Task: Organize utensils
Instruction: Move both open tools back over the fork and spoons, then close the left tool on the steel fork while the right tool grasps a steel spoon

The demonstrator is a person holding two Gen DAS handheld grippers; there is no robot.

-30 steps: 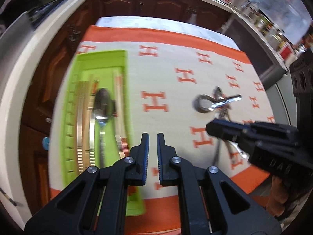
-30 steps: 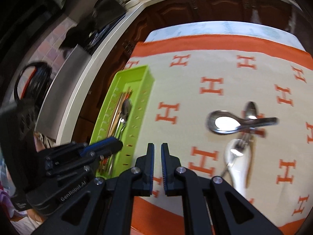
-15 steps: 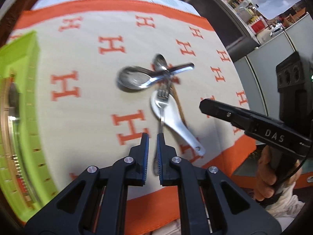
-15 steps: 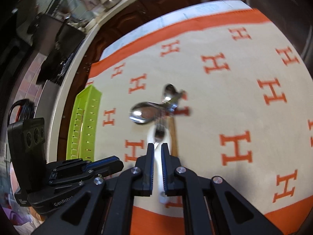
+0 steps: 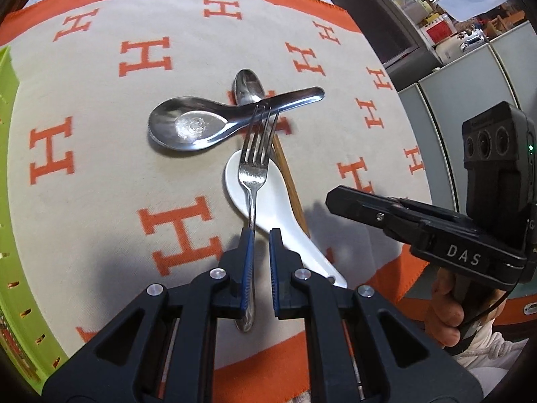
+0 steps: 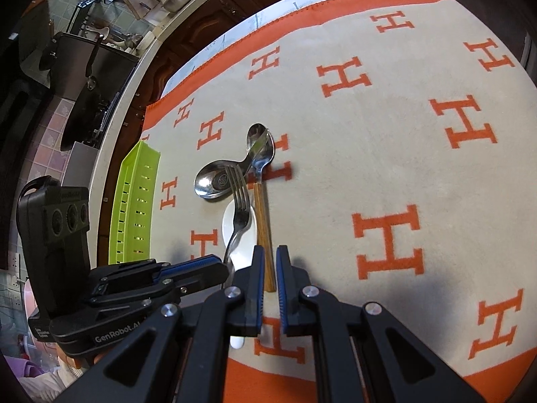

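A steel fork lies across a white ceramic spoon, its tines resting on the handle of a wide metal spoon. Under them is a small spoon with a wooden handle. My left gripper is low over the fork's handle, which shows in the narrow gap between the fingers, against the left pad. The fork still lies flat. My right gripper hovers over the wooden handle's near end, its fingers a narrow slit apart and holding nothing. In the right wrist view the left gripper covers the fork handle's end.
The green utensil tray sits at the cloth's left side, its rim also at the left wrist view's edge. The cream cloth with orange H marks covers the table. A hand holds the right gripper. Kitchen counters lie beyond.
Both grippers swung right from the green tray to the utensil pile and came lower. My left gripper moved in over the fork's handle. The finger gaps look unchanged.
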